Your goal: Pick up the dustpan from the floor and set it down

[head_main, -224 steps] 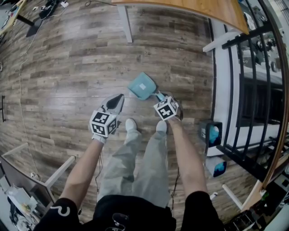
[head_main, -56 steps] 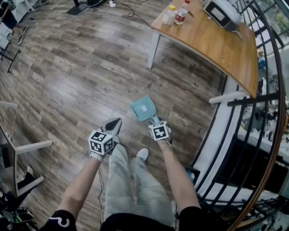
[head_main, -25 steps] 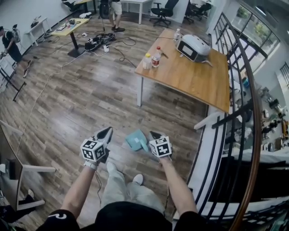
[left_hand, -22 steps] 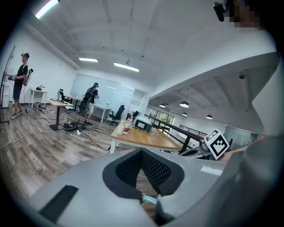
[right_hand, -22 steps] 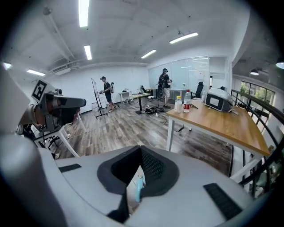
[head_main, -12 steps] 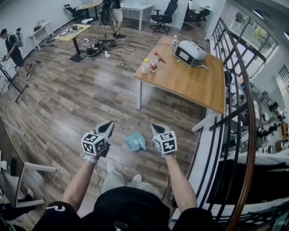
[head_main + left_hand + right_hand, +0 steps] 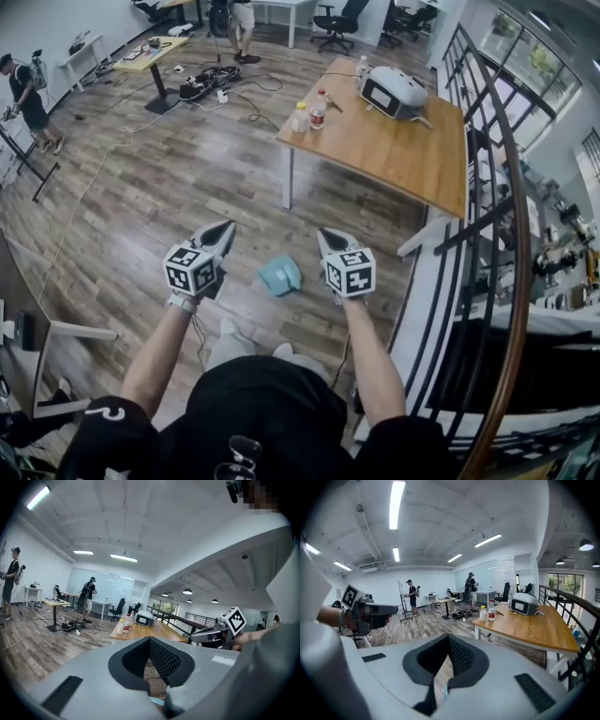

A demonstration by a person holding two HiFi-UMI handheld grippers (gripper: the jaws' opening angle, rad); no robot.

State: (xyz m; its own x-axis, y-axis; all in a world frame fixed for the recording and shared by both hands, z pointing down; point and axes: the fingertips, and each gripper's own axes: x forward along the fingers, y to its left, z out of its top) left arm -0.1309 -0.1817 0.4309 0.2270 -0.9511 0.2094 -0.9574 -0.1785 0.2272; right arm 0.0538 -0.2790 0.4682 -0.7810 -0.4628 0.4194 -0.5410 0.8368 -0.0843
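The dustpan (image 7: 280,275) looks matt plastic, the floor (image 7: 141,206) glossy, wood-grained.

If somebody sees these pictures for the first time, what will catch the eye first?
In the middle of the head view are the left gripper and the right gripper, each with a marker cube, fingers together and empty. Between them a small teal dustpan lies on the wooden floor. Beyond it a wooden table carries a white appliance and bottles, next to a black railing.
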